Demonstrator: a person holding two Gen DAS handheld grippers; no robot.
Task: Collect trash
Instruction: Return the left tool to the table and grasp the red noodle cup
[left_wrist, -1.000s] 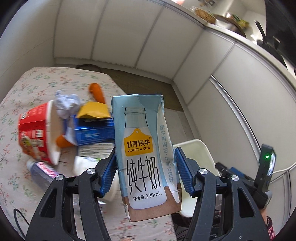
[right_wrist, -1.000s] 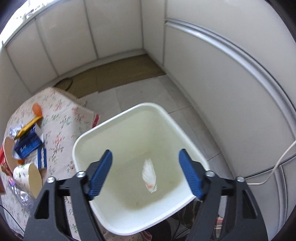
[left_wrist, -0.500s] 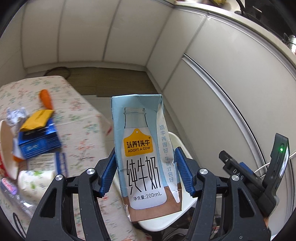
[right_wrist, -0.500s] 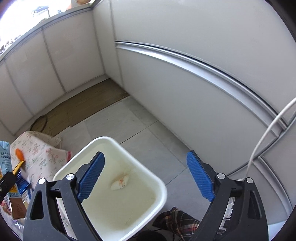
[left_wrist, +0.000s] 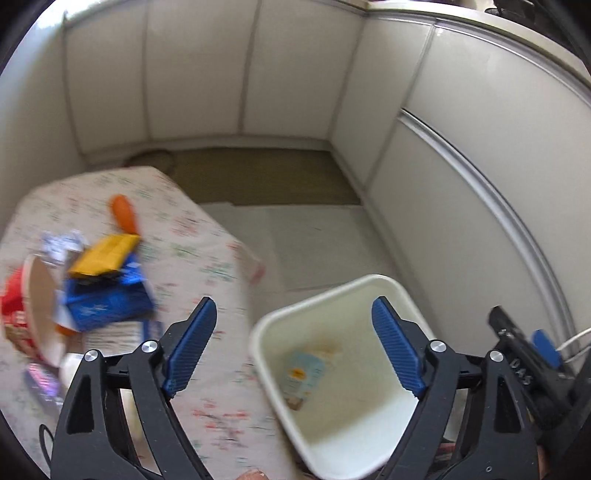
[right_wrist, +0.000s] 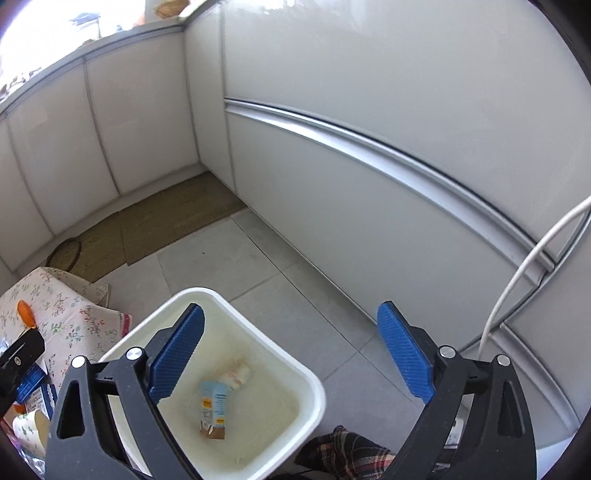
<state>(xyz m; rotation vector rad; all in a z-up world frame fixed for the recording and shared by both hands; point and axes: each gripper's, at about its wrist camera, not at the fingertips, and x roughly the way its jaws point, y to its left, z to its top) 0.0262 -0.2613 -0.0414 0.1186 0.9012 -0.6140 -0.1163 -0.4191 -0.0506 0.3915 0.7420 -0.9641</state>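
Note:
A white bin (left_wrist: 280, 317) stands on the floor beside the table; it also shows in the right wrist view (right_wrist: 314, 384). A blue milk carton (left_wrist: 301, 376) lies on the bin's bottom, seen too in the right wrist view (right_wrist: 214, 410) next to a crumpled white wrapper (right_wrist: 236, 374). My left gripper (left_wrist: 295, 350) is open and empty above the bin's left rim. My right gripper (right_wrist: 291, 365) is open and empty above the bin. On the floral table (left_wrist: 207, 251) lie a blue box (left_wrist: 107, 299), a yellow packet (left_wrist: 103, 254), a red noodle cup (left_wrist: 26, 314) and an orange piece (left_wrist: 123, 214).
A plastic bottle (left_wrist: 42, 376) and a paper cup (right_wrist: 31, 428) lie at the table's near edge. White cabinet fronts (right_wrist: 369, 147) close in the grey tiled floor (right_wrist: 258, 266). A brown mat (right_wrist: 166, 221) lies in the corner. A white cable (right_wrist: 524, 266) hangs at the right.
My left gripper has opened and let go of the milk carton, which now lies in the bin. My right gripper has lifted and swung right, away from the table.

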